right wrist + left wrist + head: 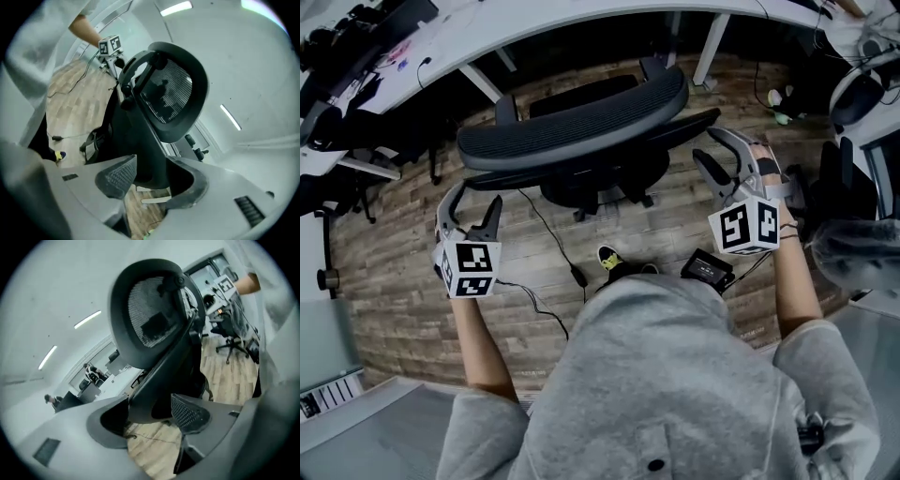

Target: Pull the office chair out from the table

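Chair (pixel 581 131) is sitting out from table (pixel 609 11), backrest toward person. L gripper (pixel 472 208) & R gripper (pixel 724 161) are hanging wide open beside it, gripping nothing, prob. because pull looks done.

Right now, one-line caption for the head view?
Left hand-held gripper and right hand-held gripper, both open, flank the office chair before the white table.

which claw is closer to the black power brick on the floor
Right. The right claw hangs just beyond the power brick; the left claw is far to its left.
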Demonstrator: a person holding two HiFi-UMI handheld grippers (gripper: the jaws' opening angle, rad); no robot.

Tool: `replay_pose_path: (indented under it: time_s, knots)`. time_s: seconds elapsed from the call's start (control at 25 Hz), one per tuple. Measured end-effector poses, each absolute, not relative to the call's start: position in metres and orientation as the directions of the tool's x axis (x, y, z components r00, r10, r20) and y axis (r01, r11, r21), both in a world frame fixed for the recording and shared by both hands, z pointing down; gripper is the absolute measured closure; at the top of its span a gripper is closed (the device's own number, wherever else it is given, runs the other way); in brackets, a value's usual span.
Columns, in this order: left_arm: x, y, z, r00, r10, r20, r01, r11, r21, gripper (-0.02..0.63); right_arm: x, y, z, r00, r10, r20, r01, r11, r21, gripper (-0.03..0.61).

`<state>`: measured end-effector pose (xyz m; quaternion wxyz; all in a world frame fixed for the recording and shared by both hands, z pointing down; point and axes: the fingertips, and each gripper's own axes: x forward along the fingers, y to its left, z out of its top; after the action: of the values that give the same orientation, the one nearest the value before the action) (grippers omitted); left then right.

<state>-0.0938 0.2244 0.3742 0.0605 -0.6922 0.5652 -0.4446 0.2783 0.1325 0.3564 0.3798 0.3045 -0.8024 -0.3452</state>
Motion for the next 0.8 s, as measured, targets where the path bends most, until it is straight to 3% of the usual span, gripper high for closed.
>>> replay_pose_path:
  time_s: [0.08, 0.16, 0.28, 0.36, 0.6, 0.8]
  knots:
    - [-0.076, 0.232, 0.365, 0.014, -0.861, 0.509, -0.807, -0.31, -0.502, 0.324, 0.282, 0.143, 0.355, -0.534, -0.751, 0.388, -0.283, 0.592, 0.755, 0.404]
    - [-0.055, 0.24, 0.362, 0.051, -0.881, 0.471, -0.857, -0.281, -0.433, 0.356, 0.283, 0.149, 0.35, -0.542, -0.759, 0.361, -0.337, 0.59, 0.734, 0.479]
    - [-0.024, 0.251, 0.36, 0.068, -0.906, 0.418, -0.894, -0.242, -0.378, 0.549, 0.282, 0.163, 0.341, -0.587, -0.741, 0.327, -0.451, 0.634, 0.628, 0.523]
    - [0.001, 0.256, 0.364, 0.096, -0.91, 0.404, -0.913, -0.242, -0.327, 0.592, 0.279, 0.174, 0.337, -0.634, -0.711, 0.303, -0.524, 0.684, 0.507, 0.529]
    - [0.048, 0.264, 0.364, 0.138, -0.92, 0.367, -0.967, -0.205, -0.152, 0.601, 0.273, 0.199, 0.33, -0.73, -0.639, 0.243, -0.61, 0.769, 0.188, 0.537]
    - [0.057, 0.272, 0.358, 0.109, -0.941, 0.321, -0.988, -0.138, -0.071, 0.601, 0.281, 0.211, 0.322, -0.763, -0.619, 0.185, -0.625, 0.78, 0.03, 0.543]
